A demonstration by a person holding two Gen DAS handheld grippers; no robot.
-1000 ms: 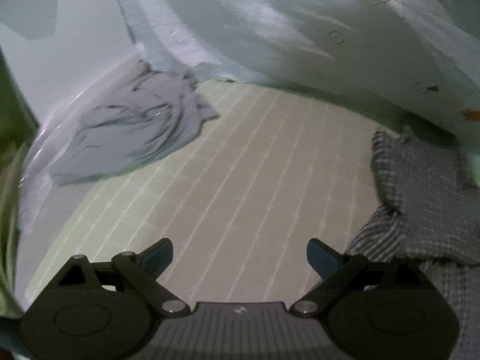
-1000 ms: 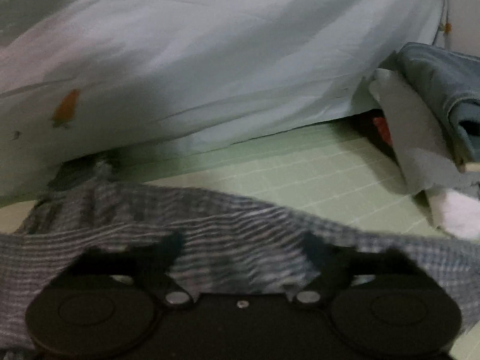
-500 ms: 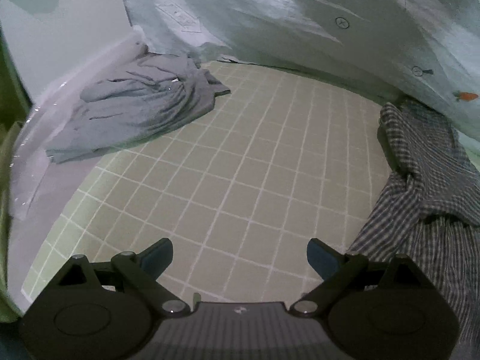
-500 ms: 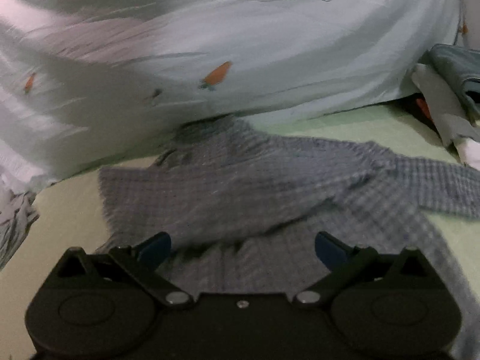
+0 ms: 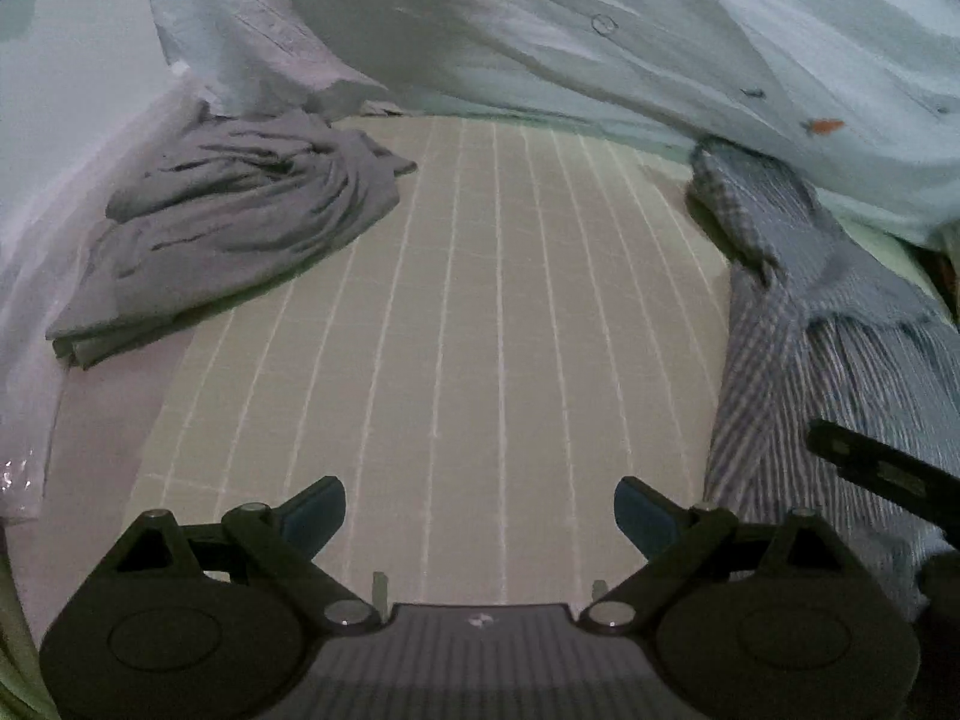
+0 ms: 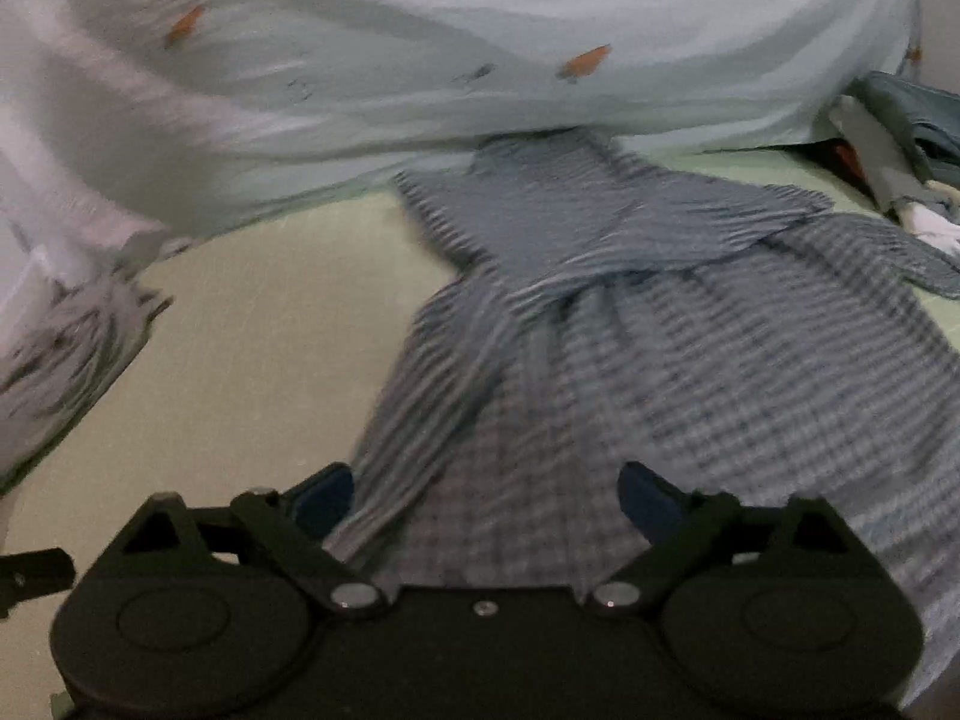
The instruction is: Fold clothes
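A blue-and-white checked shirt [image 6: 690, 324] lies spread and rumpled on the pale green gridded mat [image 5: 480, 330]; in the left wrist view the same shirt [image 5: 828, 324] runs down the right side. My right gripper [image 6: 486, 495] hovers over the shirt's near hem, jaws wide and closing, cloth below them but not pinched. My left gripper [image 5: 480, 507] stands open over bare mat, nothing between its fingers, left of the shirt. A crumpled grey garment [image 5: 240, 222] lies at the mat's far left.
A pale blue sheet with small orange prints [image 6: 480, 60] hangs along the back. Folded denim and grey clothes [image 6: 900, 138] are stacked at the far right. Clear plastic [image 5: 24, 360] lines the left edge. The other gripper's dark part [image 5: 882, 474] shows at the right.
My right gripper has swept left along the shirt, from its far end to its near hem. My left gripper has shifted and rolled, bringing the shirt closer on its right.
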